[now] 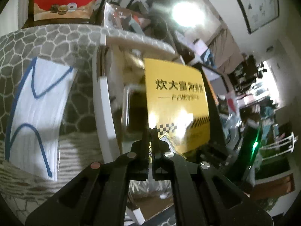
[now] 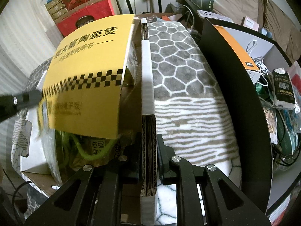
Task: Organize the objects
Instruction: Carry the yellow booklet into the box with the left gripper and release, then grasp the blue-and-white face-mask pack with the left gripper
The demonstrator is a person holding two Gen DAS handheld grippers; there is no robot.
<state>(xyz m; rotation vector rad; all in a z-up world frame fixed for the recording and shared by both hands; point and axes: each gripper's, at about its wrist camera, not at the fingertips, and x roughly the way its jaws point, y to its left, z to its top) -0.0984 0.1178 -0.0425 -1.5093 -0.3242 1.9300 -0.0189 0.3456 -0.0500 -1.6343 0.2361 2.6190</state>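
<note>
My left gripper (image 1: 150,131) is shut on the lower edge of a yellow instruction booklet (image 1: 176,101) with black print. The booklet (image 2: 84,75) hangs tilted over an open cardboard box (image 2: 37,177), and the left gripper (image 2: 39,98) reaches in from the left edge of the right wrist view. My right gripper (image 2: 148,145) is shut on the box's upright corrugated flap (image 2: 148,113), which has white tape along its edge. Inside the box lies a bag with a lime-green cord handle (image 2: 88,150), partly hidden by the booklet.
A grey-and-white patterned blanket (image 2: 184,75) lies right of the flap, bearing a white face mask with blue loops (image 1: 39,103). A black panel (image 2: 235,94) stands beyond it, with cables and packets further right. Red gift boxes (image 2: 84,15) stack up behind.
</note>
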